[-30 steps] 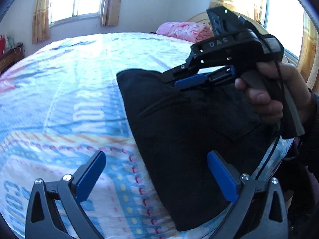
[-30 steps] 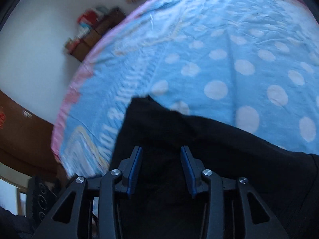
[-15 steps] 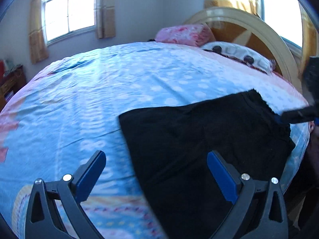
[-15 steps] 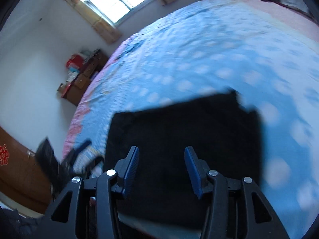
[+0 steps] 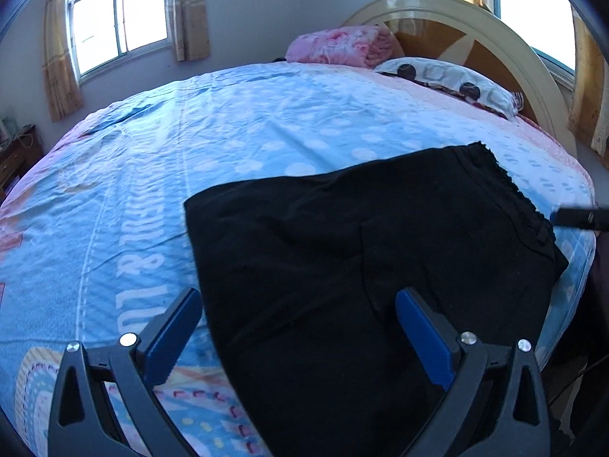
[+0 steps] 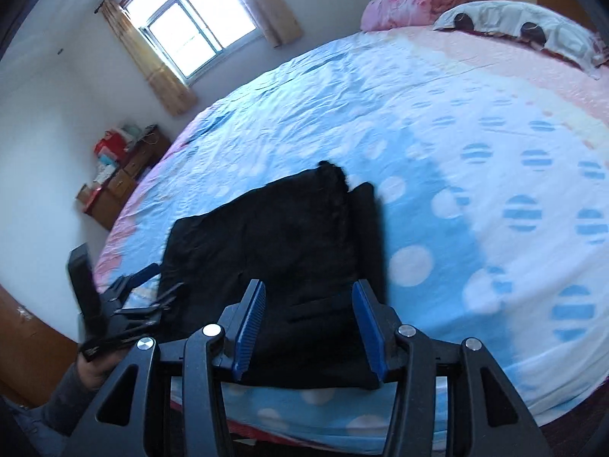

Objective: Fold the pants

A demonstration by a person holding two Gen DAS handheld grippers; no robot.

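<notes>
The black pants [image 5: 361, 251] lie folded in a flat rectangle at the near edge of the bed; they also show in the right wrist view [image 6: 281, 251]. My left gripper [image 5: 298, 337] is open and empty, held above the pants' near left part. My right gripper [image 6: 308, 325] is open and empty, held above the pants' near edge. The left gripper also shows at the left in the right wrist view [image 6: 152, 297]. The tip of the right gripper pokes in at the right edge of the left wrist view [image 5: 578, 218].
A blue dotted bedsheet [image 5: 228, 144] covers the large bed. A pink folded blanket [image 5: 338, 43] and a white pillow [image 5: 445, 76] lie by the curved headboard [image 5: 475, 30]. A wooden cabinet with clutter [image 6: 118, 179] stands by the wall under the window [image 6: 198, 34].
Both grippers have pulled back and up from the pants. The right gripper has left the middle of the left wrist view for its right edge. The pants lie still.
</notes>
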